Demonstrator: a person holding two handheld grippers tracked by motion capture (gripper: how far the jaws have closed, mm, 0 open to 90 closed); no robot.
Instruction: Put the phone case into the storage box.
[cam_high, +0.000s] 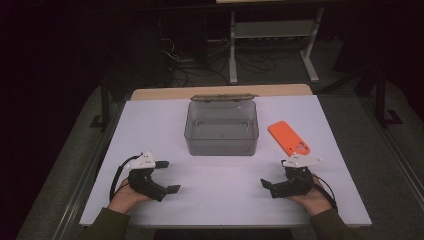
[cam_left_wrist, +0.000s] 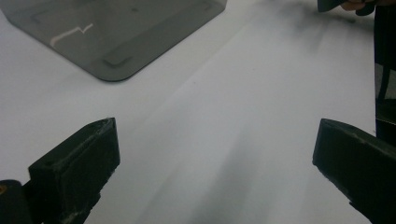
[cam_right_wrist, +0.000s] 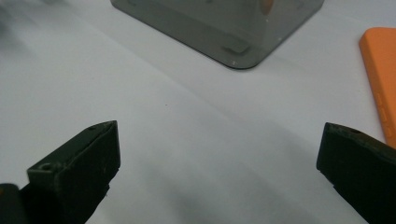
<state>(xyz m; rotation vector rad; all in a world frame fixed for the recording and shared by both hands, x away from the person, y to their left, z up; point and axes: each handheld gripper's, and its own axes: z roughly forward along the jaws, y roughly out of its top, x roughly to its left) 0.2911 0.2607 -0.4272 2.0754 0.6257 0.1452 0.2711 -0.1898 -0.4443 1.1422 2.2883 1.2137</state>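
Your desk (cam_high: 150, 125) was covered in smooth, matt white sheet, bare wood at its far edge. The box (cam_high: 222, 135) was glossy, smoke-tinted clear plastic. The phone case (cam_high: 288, 137) looked matt orange. Your fingers (cam_left_wrist: 79, 168) were matt black, scuffed plastic.

A white counter (cam_high: 150, 120) with a wooden far edge stands over a dark floor, where tangled cables (cam_high: 195, 70) and a white metal frame (cam_high: 272, 45) lie beyond.
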